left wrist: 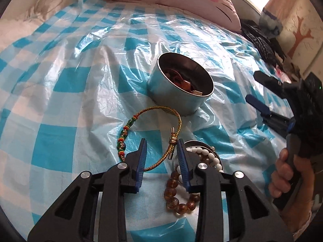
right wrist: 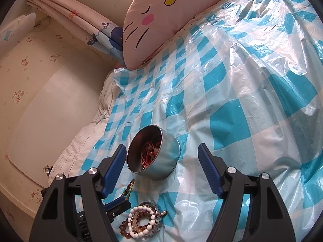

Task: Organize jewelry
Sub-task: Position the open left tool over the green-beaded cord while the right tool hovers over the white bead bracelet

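Note:
A round metal tin holding red jewelry stands on the blue-checked plastic sheet; it also shows in the right wrist view. A gold-green braided bracelet lies in front of it, with one part between the fingers of my open left gripper. A pile of white-bead and amber-bead bracelets lies just right of that gripper, also seen in the right wrist view. My right gripper is open and empty, hovering near the tin; it appears in the left wrist view.
A pink cat-face pillow lies at the head of the bed, also seen in the right wrist view. Dark clothing sits at the far right. The bed edge and cream wall are to the left.

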`<state>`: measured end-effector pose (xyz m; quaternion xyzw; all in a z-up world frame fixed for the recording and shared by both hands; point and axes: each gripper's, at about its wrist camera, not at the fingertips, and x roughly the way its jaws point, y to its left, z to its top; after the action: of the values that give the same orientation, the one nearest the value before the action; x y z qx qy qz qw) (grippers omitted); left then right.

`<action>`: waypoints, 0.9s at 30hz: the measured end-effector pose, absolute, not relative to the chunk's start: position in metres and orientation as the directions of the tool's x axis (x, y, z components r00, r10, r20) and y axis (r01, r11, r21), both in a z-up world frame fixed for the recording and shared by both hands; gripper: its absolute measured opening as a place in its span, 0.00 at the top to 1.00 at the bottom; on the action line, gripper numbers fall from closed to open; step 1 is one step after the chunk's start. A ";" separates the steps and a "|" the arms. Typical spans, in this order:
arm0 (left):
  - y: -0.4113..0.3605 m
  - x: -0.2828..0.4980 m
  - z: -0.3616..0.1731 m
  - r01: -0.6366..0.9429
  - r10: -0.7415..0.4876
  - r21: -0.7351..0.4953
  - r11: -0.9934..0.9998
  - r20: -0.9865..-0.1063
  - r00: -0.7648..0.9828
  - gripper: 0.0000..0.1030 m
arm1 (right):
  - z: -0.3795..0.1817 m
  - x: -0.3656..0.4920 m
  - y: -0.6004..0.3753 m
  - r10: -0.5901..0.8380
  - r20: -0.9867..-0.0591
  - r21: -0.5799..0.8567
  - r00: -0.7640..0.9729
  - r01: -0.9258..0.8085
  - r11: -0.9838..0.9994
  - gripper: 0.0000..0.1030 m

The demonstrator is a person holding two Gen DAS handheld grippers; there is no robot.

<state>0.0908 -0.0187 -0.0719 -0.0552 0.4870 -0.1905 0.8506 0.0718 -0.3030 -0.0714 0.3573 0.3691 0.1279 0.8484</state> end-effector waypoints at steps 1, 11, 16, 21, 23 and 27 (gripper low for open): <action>-0.016 0.092 -0.073 0.258 -0.378 -0.287 0.922 -0.807 0.454 0.72 | -0.071 0.072 -0.302 0.485 -0.537 0.699 0.690 0.043 0.714 0.31; -0.006 0.100 -0.078 0.183 -0.337 -0.284 0.941 -0.818 0.466 0.72 | -0.065 0.044 -0.236 0.495 -0.675 0.501 0.547 -0.153 0.852 0.31; 0.000 0.102 -0.076 0.161 -0.331 -0.290 0.943 -0.812 0.480 0.72 | -0.063 0.026 -0.200 0.482 -0.708 0.390 0.516 -0.283 0.876 0.31; 0.003 0.102 -0.076 0.151 -0.337 -0.302 0.941 -0.807 0.484 0.71 | -0.070 0.024 -0.170 0.463 -0.758 0.311 0.459 -0.370 0.875 0.31; 0.002 0.103 -0.076 0.152 -0.342 -0.307 0.939 -0.806 0.483 0.69 | -0.080 0.026 -0.164 0.402 -0.804 0.255 0.438 -0.356 0.899 0.31; 0.001 0.102 -0.076 0.160 -0.345 -0.306 0.939 -0.806 0.481 0.64 | -0.091 0.030 -0.172 0.331 -0.845 0.215 0.419 -0.300 0.929 0.30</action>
<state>0.1020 0.0010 -0.0755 -0.0945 0.4874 -0.1475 0.8554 0.0301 -0.1717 -0.0911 0.0154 0.5053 0.1872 0.8423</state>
